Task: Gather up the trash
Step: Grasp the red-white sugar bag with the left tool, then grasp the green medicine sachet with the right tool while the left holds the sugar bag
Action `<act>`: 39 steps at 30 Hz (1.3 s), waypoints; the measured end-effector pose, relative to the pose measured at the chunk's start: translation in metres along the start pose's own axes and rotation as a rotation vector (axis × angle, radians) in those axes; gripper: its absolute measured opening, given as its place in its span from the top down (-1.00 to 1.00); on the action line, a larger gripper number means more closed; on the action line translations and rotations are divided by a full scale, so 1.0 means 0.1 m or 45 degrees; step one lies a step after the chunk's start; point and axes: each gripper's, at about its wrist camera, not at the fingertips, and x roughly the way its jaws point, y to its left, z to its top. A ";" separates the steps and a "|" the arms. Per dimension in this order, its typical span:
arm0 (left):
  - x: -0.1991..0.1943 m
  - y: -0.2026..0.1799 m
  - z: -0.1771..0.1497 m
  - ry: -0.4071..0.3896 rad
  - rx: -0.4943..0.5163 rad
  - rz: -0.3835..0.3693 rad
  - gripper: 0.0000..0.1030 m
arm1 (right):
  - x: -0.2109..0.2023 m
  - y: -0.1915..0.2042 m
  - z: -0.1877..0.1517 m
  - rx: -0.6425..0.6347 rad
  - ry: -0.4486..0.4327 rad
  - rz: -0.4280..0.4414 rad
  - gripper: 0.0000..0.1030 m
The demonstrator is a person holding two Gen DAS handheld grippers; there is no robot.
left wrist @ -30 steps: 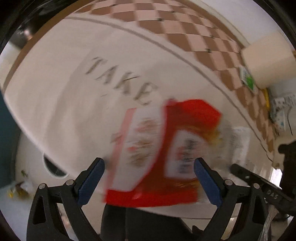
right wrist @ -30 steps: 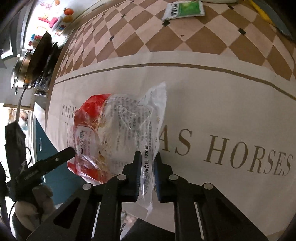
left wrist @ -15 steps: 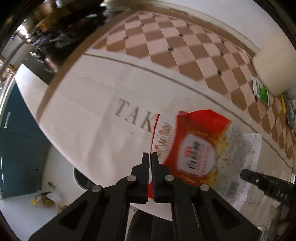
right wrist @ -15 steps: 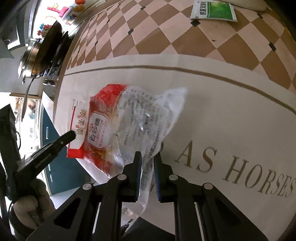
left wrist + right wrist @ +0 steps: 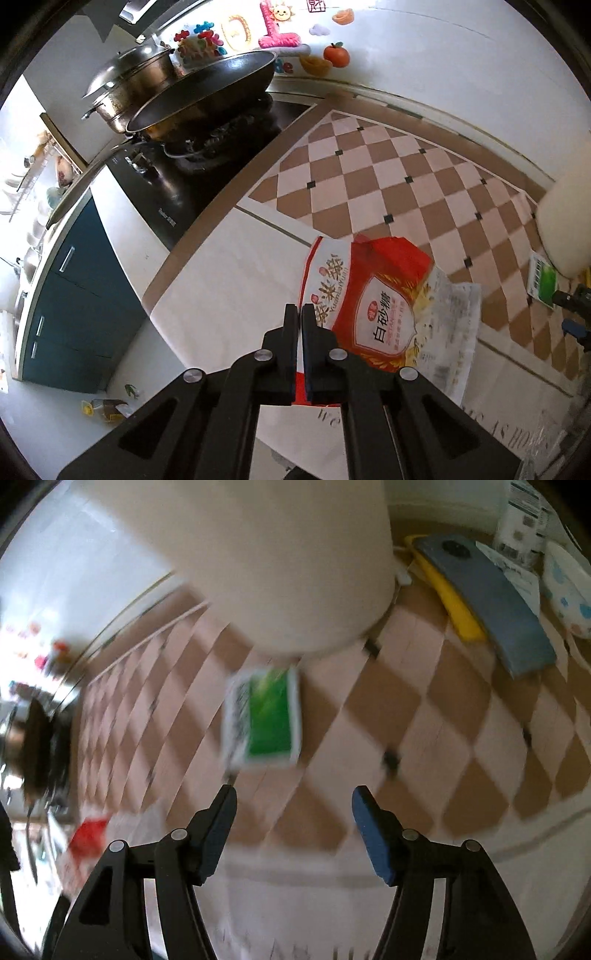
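Change since a second ago: right gripper (image 5: 293, 805) has let go of the red sugar bag (image 5: 380, 306) and swung over to a green packet (image 5: 264, 720); left gripper (image 5: 299, 314) has clamped the bag's edge.
Left gripper: jaws pressed together on the bag's white left edge.
Right gripper: jaws opening, nothing between them.
Bag: on the printed mat (image 5: 229, 266).
Green packet: flat on the checkered part, just beside a cream bin (image 5: 280, 554).
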 end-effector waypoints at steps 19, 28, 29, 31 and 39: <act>-0.60 0.38 0.16 -0.180 -0.099 0.014 1.00 | 0.03 0.96 -0.19 -0.440 -0.202 -0.093 1.00; -0.97 1.27 -0.01 -0.262 -0.256 0.070 1.00 | -0.40 1.53 -0.80 -0.636 -0.144 0.070 1.00; -1.00 1.38 -0.04 -0.267 -0.275 0.083 1.00 | -0.43 1.63 -0.90 -0.666 -0.136 0.091 1.00; -1.06 1.62 -0.13 -0.274 -0.316 0.114 1.00 | -0.50 1.85 -1.14 -0.722 -0.114 0.144 1.00; -0.73 2.66 -0.65 -0.146 -0.558 0.021 0.94 | -0.52 2.68 -2.08 -0.935 -0.044 0.273 1.00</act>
